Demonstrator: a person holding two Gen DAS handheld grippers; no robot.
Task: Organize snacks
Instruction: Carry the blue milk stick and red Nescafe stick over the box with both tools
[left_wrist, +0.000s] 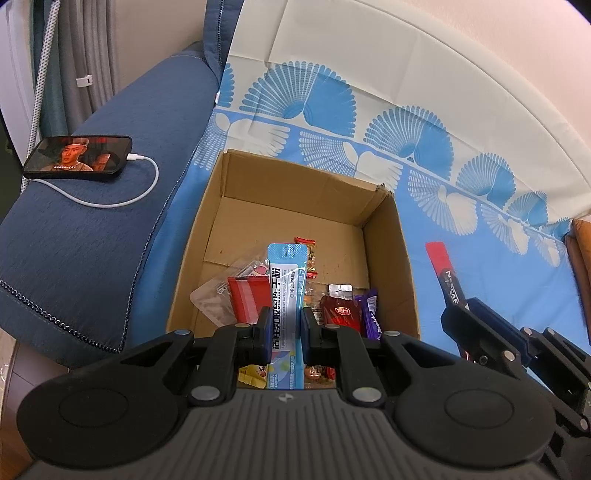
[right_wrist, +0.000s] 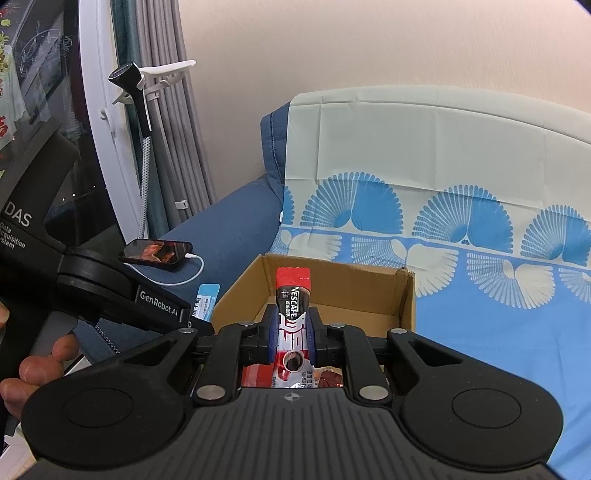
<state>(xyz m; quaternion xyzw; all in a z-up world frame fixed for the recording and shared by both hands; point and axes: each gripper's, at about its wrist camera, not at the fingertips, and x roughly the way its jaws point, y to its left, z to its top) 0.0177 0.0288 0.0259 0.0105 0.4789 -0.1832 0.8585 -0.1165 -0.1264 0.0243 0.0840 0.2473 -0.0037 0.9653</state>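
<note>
1. Fingers of the left gripper (left_wrist: 283, 328) are pinching a long light-blue sachet (left_wrist: 286, 291) at its middle, so the jaws are standing narrow around it. Its sealed top is pointing away beyond the fingertips, over the open cardboard box (left_wrist: 388, 236).
2. Lying beyond and below those fingers on the box floor are a red packet (left_wrist: 247, 299), a dark red pouch (left_wrist: 340, 312), a purple bar (left_wrist: 371, 314) and a clear wrapper (left_wrist: 210, 299). Off to the right of the fingers, the other tool is carrying its own stick.
3. Seen from the right wrist, the right gripper (right_wrist: 291, 332) is clamping a Nescafé stick (right_wrist: 291, 306) between its pads, red end pointing forward over the box's near part. The packet is looking flat, glossy and slightly bent.
4. Judging by this, both tools are mid-delivery, each bringing a sachet to the box. The next move is probably calling for lowering each one inside the walls and parting the jaws, placing them beside the snacks already there.
</note>
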